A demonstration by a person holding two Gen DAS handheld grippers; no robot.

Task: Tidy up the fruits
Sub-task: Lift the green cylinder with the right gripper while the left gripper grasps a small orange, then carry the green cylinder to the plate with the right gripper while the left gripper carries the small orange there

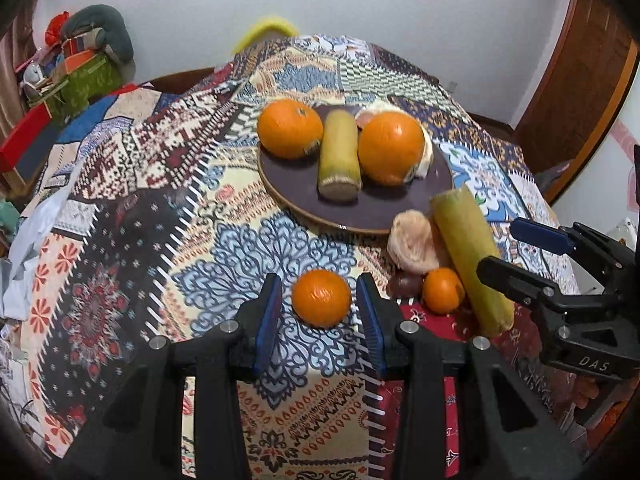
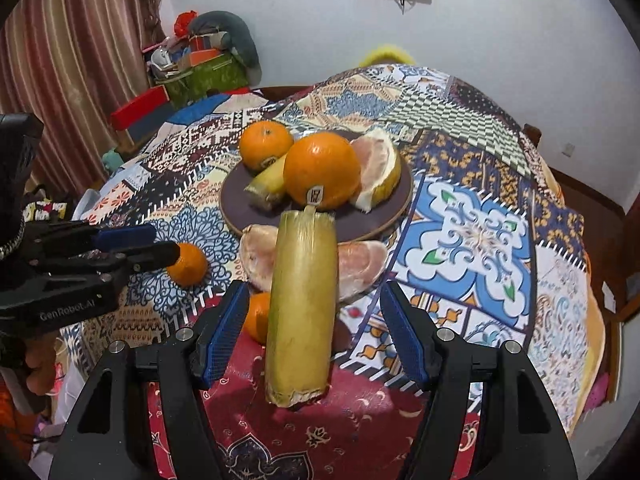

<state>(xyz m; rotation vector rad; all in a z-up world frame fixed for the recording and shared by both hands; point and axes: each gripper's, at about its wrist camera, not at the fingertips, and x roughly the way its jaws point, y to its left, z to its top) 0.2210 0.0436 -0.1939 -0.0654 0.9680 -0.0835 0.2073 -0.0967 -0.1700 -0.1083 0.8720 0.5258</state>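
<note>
A small orange [image 1: 321, 298] lies on the patterned tablecloth between the fingers of my left gripper [image 1: 320, 285], with narrow gaps on both sides, so the gripper is open. A long yellow-green stalk piece [image 2: 302, 304] lies between the wide fingers of my right gripper [image 2: 315, 288], which is open and not touching it. The dark plate [image 1: 352, 216] behind holds two large oranges [image 1: 391, 148], a second stalk piece [image 1: 339, 156] and a pomelo wedge [image 2: 380, 168]. Peeled pomelo segments [image 2: 360, 264] and a small mandarin [image 1: 442, 290] lie beside the stalk.
A small dark brown fruit [image 1: 404, 284] sits next to the mandarin. The tablecloth [image 2: 472, 236] drapes over the table's rounded edges. Stacked boxes and clutter [image 1: 80, 72] stand behind at the left, near a red chair back [image 2: 140, 106]. A hand [image 2: 36, 368] holds the left gripper.
</note>
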